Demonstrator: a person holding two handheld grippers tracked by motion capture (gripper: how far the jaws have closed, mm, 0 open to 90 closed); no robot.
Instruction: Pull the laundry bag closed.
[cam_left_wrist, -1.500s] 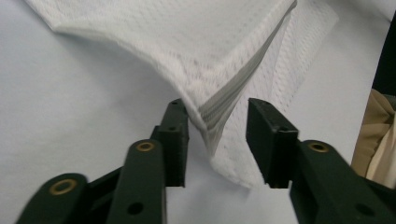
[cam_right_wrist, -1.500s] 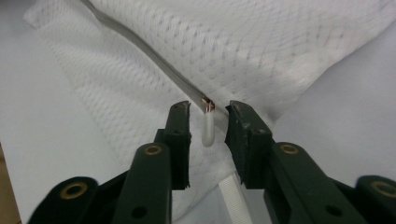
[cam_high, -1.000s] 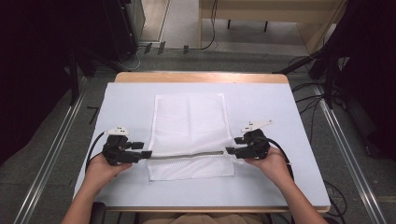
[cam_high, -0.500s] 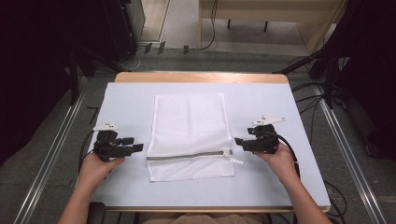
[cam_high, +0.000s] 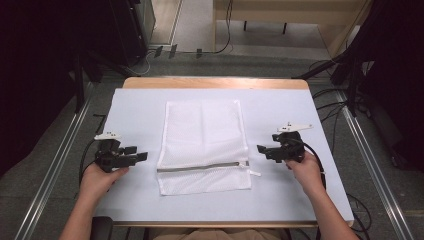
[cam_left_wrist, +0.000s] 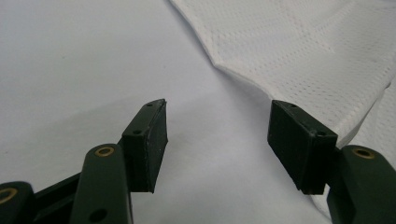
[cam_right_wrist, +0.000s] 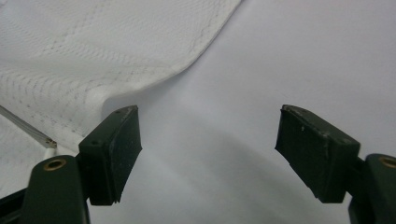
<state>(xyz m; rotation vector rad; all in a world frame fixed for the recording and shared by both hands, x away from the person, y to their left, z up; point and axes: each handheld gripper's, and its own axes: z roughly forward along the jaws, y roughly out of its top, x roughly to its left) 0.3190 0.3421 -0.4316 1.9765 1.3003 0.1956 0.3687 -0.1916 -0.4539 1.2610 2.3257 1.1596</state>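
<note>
A white mesh laundry bag (cam_high: 202, 145) lies flat in the middle of the pale table (cam_high: 140, 107), its grey zipper (cam_high: 202, 167) running across near the front end. My left gripper (cam_high: 142, 156) rests to the left of the bag, open, jaws pointing at the bag's edge (cam_left_wrist: 299, 56) with bare table between them. My right gripper (cam_high: 261, 148) sits to the right of the bag, apart from it. Its jaws have just been opening and stand wide, nothing between them. The bag's corner (cam_right_wrist: 93, 60) lies beyond its left jaw.
A wooden strip (cam_high: 215, 83) edges the table's far side. Metal rails (cam_high: 55, 165) run along the floor at left and right, and cables lie on the floor beyond the table. Bare table surface surrounds the bag on both sides.
Both grippers have drawn outward from the ends of the zipper, left one leftward, right one rightward. The right jaws have let go of the bag, which now lies flat.
</note>
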